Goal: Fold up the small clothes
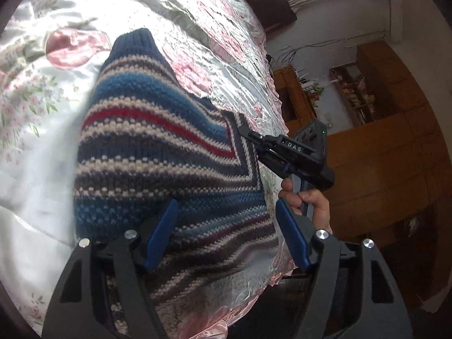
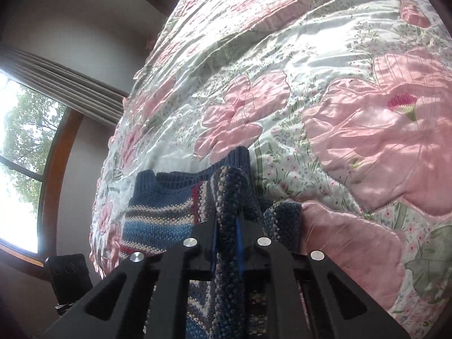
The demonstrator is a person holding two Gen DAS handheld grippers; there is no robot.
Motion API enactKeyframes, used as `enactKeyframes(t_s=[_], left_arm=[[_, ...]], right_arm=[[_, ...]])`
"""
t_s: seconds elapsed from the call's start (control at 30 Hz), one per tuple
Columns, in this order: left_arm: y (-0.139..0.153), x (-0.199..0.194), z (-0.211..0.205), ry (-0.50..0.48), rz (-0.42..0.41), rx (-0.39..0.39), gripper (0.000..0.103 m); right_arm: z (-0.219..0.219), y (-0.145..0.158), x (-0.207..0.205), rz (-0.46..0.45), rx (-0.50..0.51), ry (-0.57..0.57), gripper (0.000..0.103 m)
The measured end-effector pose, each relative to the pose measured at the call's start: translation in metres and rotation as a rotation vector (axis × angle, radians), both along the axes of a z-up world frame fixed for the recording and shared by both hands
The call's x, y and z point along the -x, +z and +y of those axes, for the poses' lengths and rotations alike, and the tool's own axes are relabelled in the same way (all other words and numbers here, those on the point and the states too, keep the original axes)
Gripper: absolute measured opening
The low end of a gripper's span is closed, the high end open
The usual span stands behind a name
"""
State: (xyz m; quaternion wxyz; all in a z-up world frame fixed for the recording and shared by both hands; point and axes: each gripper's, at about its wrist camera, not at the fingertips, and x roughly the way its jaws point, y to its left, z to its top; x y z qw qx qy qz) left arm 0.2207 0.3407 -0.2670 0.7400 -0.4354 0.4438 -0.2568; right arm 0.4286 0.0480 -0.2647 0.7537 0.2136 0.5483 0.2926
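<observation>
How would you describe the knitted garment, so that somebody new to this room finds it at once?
Find the bed's shiny floral quilt, pink and white. Near its edge lies the striped sweater, which the right gripper pinches. It is the only woolly thing there: blue, white and grey bands with one red stripe.

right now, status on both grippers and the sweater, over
Left gripper open above the sweater. Right gripper shut on sweater edge. Sweater on bedspread, partly folded. Nothing in the way.

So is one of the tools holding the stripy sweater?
Yes. The right tool is shut on a folded edge of the sweater. The left tool is open, holding nothing.
</observation>
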Motion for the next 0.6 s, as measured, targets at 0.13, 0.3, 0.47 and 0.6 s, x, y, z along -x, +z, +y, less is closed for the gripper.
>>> enactKeyframes(t_s=[0.13,0.3,0.47,0.6], left_arm=[[-0.014,0.01,-0.014,-0.029,0.019,0.001,0.068],[0.007,0.01,-0.007,-0.045,0.009,0.01,0.071],[0.039,-0.01,0.018,-0.005,-0.06,-0.03,0.079],[0.012,-0.042,0.022,-0.025,0.043,-0.082,0.073]], right_arm=[[-0.015,-0.037,-0.005,0.06,0.053,-0.054,0.011],[-0.028,-0.023,0.0,0.072,-0.012,-0.084,0.032],[-0.027,0.027,0.042,-0.001,-0.108,0.006,0.032],[-0.017,-0.002,0.063,0.061,-0.063,0.053,0.023]])
